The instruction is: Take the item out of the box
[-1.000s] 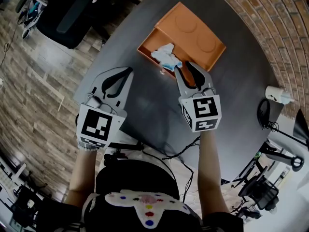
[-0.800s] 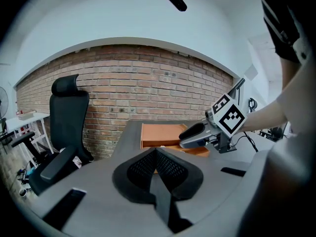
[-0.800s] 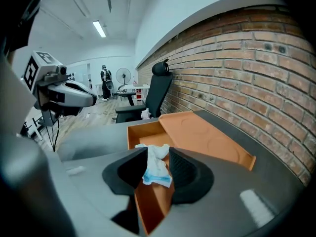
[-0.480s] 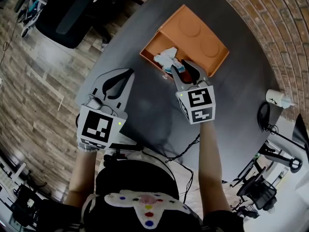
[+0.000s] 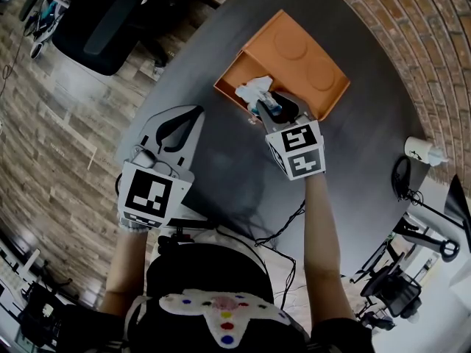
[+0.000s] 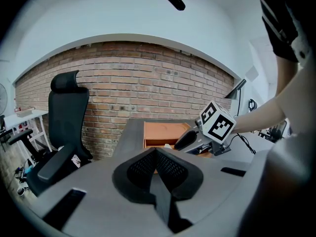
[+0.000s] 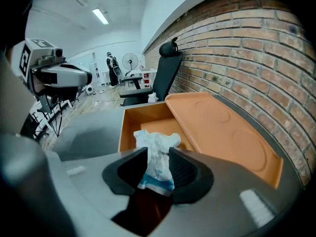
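Observation:
An orange box point(image 5: 229, 85) lies open on the dark round table point(image 5: 221, 168), its lid point(image 5: 302, 54) folded back to the right. A crumpled white item with a blue band point(image 5: 254, 90) stands at the box's near edge. My right gripper point(image 5: 269, 107) reaches over that edge, and both pads press on the item point(image 7: 157, 158), whose top pokes out past the jaws. The box's inside point(image 7: 129, 127) shows orange behind it. My left gripper point(image 5: 196, 109) hovers over the table's left part, shut with nothing in it point(image 6: 155, 151). In the left gripper view the box point(image 6: 163, 132) sits ahead.
A black office chair point(image 5: 103, 20) stands beyond the table's far left edge on the wood floor. A white cup-like thing point(image 5: 423, 147) and black cables point(image 5: 403, 173) lie at the table's right. A brick wall point(image 5: 419, 35) curves round the far right.
My right gripper has moved forward to the box's near edge and its jaws have narrowed onto the white item. The left gripper has stayed where it was.

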Demonstrator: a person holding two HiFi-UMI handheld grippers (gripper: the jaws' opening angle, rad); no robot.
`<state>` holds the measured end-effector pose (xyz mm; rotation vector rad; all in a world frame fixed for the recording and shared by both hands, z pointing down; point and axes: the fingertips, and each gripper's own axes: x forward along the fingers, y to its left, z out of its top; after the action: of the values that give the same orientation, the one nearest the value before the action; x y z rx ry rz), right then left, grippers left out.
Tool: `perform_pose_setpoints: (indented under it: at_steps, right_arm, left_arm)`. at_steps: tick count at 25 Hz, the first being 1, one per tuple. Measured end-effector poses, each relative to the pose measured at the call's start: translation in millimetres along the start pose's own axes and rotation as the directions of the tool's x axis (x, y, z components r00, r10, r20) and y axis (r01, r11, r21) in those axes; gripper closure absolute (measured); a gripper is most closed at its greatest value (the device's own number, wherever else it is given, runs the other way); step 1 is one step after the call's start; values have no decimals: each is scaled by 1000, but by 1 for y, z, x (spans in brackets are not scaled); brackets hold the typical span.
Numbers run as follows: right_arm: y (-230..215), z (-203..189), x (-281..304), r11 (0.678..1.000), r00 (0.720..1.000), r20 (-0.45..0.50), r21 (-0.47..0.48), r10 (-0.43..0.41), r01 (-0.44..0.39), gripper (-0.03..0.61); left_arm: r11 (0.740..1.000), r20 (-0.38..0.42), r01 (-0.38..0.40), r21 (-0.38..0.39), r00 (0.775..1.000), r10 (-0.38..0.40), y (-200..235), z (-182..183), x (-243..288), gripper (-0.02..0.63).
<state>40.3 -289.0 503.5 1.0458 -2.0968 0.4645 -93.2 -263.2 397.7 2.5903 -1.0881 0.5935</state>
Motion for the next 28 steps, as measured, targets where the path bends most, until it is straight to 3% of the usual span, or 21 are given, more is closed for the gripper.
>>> perform_pose_setpoints:
  at_steps: [9, 20, 28]
  right_arm:
    - [1, -7, 16, 998, 994, -99, -40, 42, -46, 463]
    - [6, -7, 13, 997, 995, -92, -52, 45, -50, 540]
    - [10, 10, 2, 998, 1000, -10, -57, 23, -24, 552]
  left_arm:
    - [1000, -1, -2, -3, 1000, 2, 9, -2, 2, 607]
    - [1000, 8, -6, -4, 1000, 6, 6, -3, -4, 607]
    - [1000, 28, -10, 1, 1000, 10, 0, 2, -16, 607]
